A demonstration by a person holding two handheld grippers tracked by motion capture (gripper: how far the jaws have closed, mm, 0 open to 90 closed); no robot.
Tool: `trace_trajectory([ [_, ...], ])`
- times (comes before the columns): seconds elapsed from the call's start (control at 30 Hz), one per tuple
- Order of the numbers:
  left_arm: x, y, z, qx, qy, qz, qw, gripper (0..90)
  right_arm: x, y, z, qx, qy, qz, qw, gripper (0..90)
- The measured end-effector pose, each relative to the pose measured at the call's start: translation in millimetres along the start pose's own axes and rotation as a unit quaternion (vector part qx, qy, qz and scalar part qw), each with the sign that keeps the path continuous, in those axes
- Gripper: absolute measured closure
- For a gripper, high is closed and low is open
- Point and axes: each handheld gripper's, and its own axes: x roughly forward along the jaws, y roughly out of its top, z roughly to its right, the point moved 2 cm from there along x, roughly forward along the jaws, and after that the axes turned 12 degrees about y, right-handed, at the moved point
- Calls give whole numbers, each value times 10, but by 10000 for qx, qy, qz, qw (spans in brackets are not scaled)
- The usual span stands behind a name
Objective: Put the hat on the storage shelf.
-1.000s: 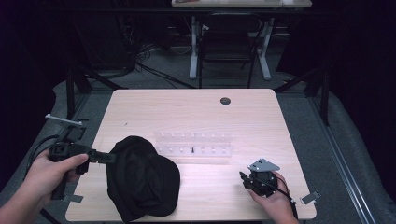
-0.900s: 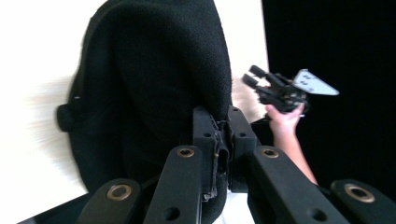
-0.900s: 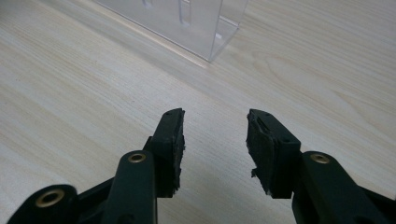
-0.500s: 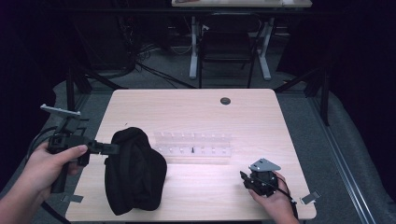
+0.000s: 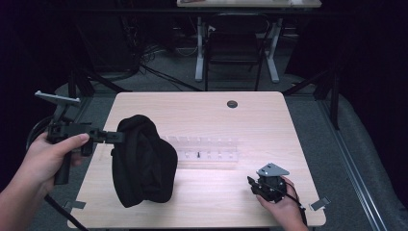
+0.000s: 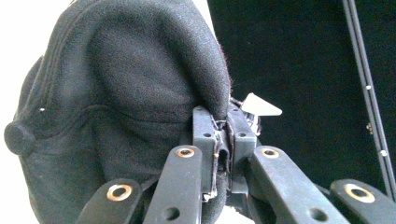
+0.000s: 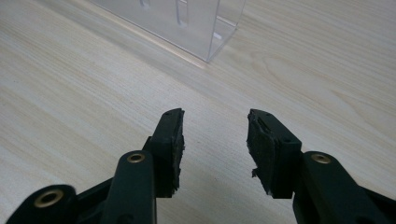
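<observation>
- Right gripper (image 7: 215, 140), two black jaws with ragged dark pads, standing apart, nothing lying between them.
- Pale wood-grain table (image 7: 84, 93) stretching beneath.
- Clear plastic slotted rack (image 7: 187, 23) sitting ahead on the table, its corner showing.

The left gripper (image 5: 115, 137) is higher now, and the black cap (image 5: 143, 166) in its jaws hangs up off the table (image 5: 250, 115).

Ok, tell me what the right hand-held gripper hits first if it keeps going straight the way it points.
Probably the clear plastic rack: the right hand-held gripper, jaws open, points over bare table toward its corner, though it might slip just past.
</observation>
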Motion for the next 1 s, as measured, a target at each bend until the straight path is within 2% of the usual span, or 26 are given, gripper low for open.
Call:
trace_trajectory([
  [0.63, 136, 400, 244, 17, 20, 204, 9998, 853, -6, -4, 15, 24, -6, 27, 10000, 556],
  [1.0, 288, 607, 381, -21, 6, 323, 9995, 853, -1, -6, 17, 26, 23, 6, 10000, 556],
])
